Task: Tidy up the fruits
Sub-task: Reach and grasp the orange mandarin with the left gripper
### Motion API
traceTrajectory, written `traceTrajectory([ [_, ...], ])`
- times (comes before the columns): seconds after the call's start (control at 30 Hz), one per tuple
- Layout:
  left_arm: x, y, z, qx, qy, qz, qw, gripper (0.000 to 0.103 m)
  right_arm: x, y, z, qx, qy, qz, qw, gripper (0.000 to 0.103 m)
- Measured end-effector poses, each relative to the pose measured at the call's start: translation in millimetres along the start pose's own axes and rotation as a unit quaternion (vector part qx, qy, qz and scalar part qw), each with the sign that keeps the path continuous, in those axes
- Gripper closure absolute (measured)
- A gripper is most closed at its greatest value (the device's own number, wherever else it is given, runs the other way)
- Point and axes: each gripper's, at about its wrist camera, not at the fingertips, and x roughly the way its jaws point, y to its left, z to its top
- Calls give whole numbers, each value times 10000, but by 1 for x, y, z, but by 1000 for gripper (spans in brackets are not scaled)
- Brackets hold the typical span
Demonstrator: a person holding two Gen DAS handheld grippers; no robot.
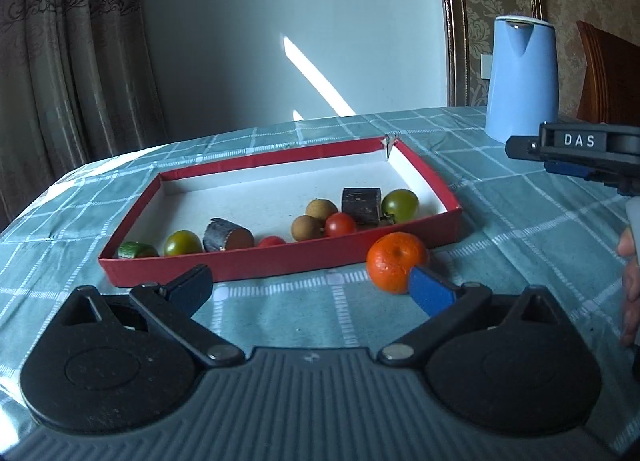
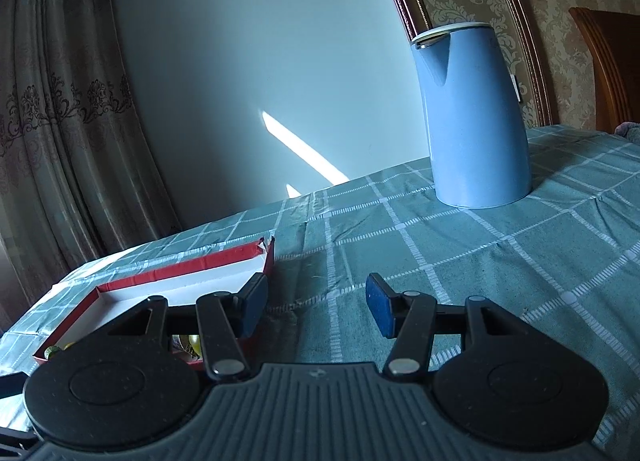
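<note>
A shallow red box [image 1: 280, 261] with a white floor lies on the checked tablecloth. In it are green tomatoes [image 1: 399, 204], red cherry tomatoes [image 1: 340, 224], two brown longans [image 1: 306, 227], dark chunks [image 1: 361, 205] and a green piece [image 1: 136, 250]. An orange mandarin [image 1: 396, 267] sits on the cloth outside the box's front right corner. My left gripper [image 1: 312, 291] is open and empty, its right finger [image 1: 430, 295] just beside the mandarin. My right gripper [image 2: 316, 307] is open and empty over bare cloth, right of the box [image 2: 180, 273]; its body shows in the left wrist view [image 1: 576, 149].
A tall blue kettle [image 1: 522, 81] [image 2: 472, 121] stands on the table at the back right. A wooden chair back [image 1: 608, 73] is behind it. Curtains hang at the left and the table's far edge runs behind the box.
</note>
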Motion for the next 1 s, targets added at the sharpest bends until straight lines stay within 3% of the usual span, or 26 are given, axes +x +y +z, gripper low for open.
traceTrajectory([
  [0.53,48,-40,14,143,495,78,9986,3,-3,-4,5,388,25,309,9988,49],
  [0.83,51,-38,13,69,608,-77,9981,30,0,-2,3,297,86,217,9993,49],
  [0.9,49,-37,12,25,604,-239,9979,44,0,-1,2,268,108,185,9994,49],
  [1.0,44,-38,11,61,550,-366,9978,54,1,0,1,199,140,131,9996,49],
])
